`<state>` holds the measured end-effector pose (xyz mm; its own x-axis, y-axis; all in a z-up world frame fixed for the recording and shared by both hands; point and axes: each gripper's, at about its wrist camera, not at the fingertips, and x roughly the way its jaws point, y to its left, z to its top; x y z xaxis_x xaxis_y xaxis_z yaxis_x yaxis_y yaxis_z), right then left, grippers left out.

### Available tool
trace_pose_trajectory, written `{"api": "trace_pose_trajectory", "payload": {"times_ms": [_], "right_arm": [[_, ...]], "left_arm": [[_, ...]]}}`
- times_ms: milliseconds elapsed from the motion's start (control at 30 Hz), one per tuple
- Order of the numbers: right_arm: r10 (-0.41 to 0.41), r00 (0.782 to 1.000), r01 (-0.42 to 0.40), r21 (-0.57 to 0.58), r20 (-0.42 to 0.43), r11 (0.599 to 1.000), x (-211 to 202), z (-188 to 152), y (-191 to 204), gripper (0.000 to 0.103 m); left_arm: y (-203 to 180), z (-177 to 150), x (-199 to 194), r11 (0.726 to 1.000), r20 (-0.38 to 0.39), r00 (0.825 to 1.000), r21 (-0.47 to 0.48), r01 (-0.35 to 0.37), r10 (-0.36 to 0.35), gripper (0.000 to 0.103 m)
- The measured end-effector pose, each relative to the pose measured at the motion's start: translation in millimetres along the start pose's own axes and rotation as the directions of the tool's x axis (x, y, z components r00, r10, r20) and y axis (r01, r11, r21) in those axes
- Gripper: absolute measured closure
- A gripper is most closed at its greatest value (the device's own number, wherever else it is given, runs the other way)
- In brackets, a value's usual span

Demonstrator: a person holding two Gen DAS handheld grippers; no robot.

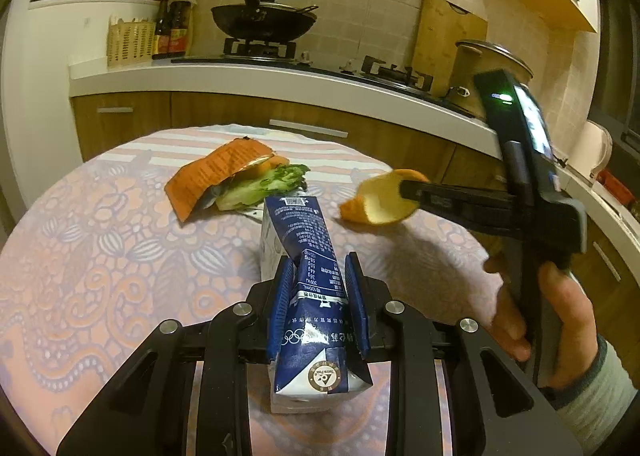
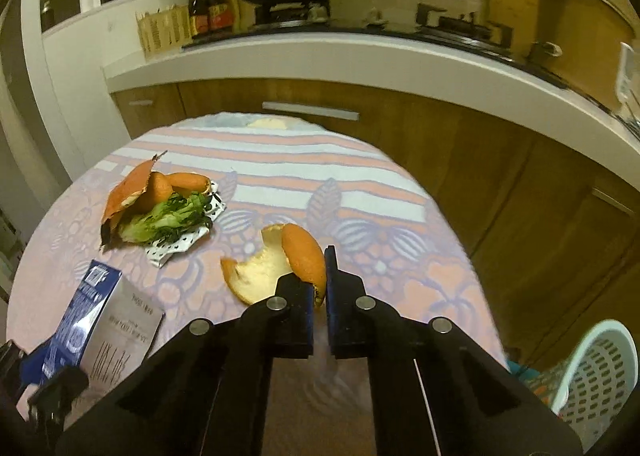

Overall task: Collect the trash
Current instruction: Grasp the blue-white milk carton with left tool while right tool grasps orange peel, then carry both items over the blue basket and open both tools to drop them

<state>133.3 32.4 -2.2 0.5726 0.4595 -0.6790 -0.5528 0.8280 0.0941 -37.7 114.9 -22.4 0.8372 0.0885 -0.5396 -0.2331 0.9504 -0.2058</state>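
Trash sits upper left in the left-wrist view: a torn orange wrapper [image 1: 208,179] over green lettuce leaves [image 1: 264,185]. At centre, the left gripper [image 1: 318,288] pinches a dark-blue milk carton [image 1: 308,268]; at right, the right gripper [image 1: 404,189] clamps a curled orange peel [image 1: 380,201] above the patterned tablecloth [image 1: 100,256].

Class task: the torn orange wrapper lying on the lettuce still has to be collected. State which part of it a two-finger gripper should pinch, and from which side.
Pinch the orange wrapper's raised upper edge, coming from above on the near side: there it arches clear of the lettuce, so one finger can probably slip underneath.
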Motion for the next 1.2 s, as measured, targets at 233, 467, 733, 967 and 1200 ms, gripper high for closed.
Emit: {"api": "trace_pose_trajectory", "payload": {"times_ms": [233,467,733,967,1200], "right_arm": [[-0.02,0.998,0.015,0.068,0.065,0.998,-53.4,-18.5,-36.5,0.1],[-0.094,0.989,0.08,0.118,0.118,0.99,-108.5,-43.0,-77.9,0.1],[-0.238,0.963,0.209,0.21,0.124,0.955,-171.1,-79.7,-151.8,0.1],[-0.343,0.937,0.307,0.311,0.067,0.9,-200.0,-115.6,-219.8,0.1],[-0.376,0.924,0.372,0.394,-0.071,0.84,-198.9,-152.8,-277.7,0.1]], "left_arm": [[-28.1,6.4,-21.4,0.998,0.032,0.998,0.03,0.05,-0.051,0.078],[-79.1,12.9,-26.8,0.986,0.031,0.989,0.092,0.141,-0.144,0.078],[-167.6,15.4,-7.1,0.939,-0.03,0.955,0.179,0.295,-0.294,0.078],[-242.3,8.7,17.1,0.888,-0.101,0.923,0.254,0.384,-0.37,0.078],[-301.9,-5.9,49.2,0.838,-0.21,0.88,0.276,0.472,-0.426,0.078]]}}
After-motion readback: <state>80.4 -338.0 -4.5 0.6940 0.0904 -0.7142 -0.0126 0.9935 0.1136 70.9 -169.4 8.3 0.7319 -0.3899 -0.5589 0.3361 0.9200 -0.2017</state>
